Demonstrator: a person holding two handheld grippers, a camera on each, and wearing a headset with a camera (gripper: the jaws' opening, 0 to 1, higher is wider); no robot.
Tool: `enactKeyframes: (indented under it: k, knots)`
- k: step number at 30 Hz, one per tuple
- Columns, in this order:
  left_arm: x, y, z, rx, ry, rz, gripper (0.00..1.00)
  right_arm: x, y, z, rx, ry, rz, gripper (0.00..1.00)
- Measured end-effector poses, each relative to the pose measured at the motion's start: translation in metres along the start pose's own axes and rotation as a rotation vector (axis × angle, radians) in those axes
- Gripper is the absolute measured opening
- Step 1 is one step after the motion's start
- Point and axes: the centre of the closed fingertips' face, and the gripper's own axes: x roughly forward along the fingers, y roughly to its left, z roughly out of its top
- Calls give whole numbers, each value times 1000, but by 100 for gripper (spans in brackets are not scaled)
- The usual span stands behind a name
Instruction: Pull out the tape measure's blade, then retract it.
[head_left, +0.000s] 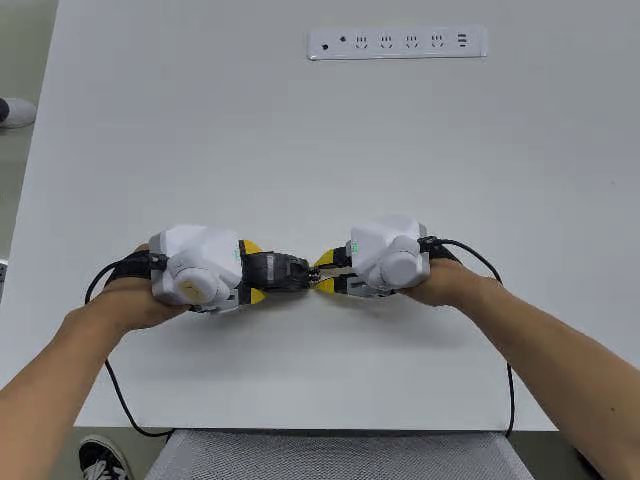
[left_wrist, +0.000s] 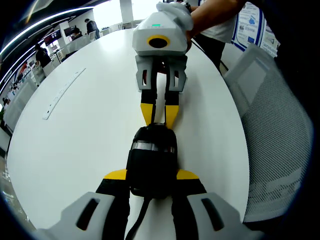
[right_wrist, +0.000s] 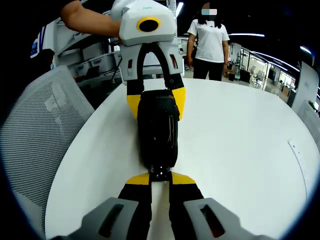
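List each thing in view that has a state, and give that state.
tape measure: hardly extended.
left claw: shut on the tape measure.
right claw: shut on the blade's hook.
power strip: sockets empty.

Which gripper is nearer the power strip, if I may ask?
Right: the right gripper is almost straight before the power strip; the left gripper is further aside.
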Motion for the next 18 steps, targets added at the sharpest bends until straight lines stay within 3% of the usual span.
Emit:
enactKeyframes:
  k: [18]
  knots:
    - [-1, 0, 0, 1, 4, 1, 27, -7, 0, -3, 12, -6, 4, 9]
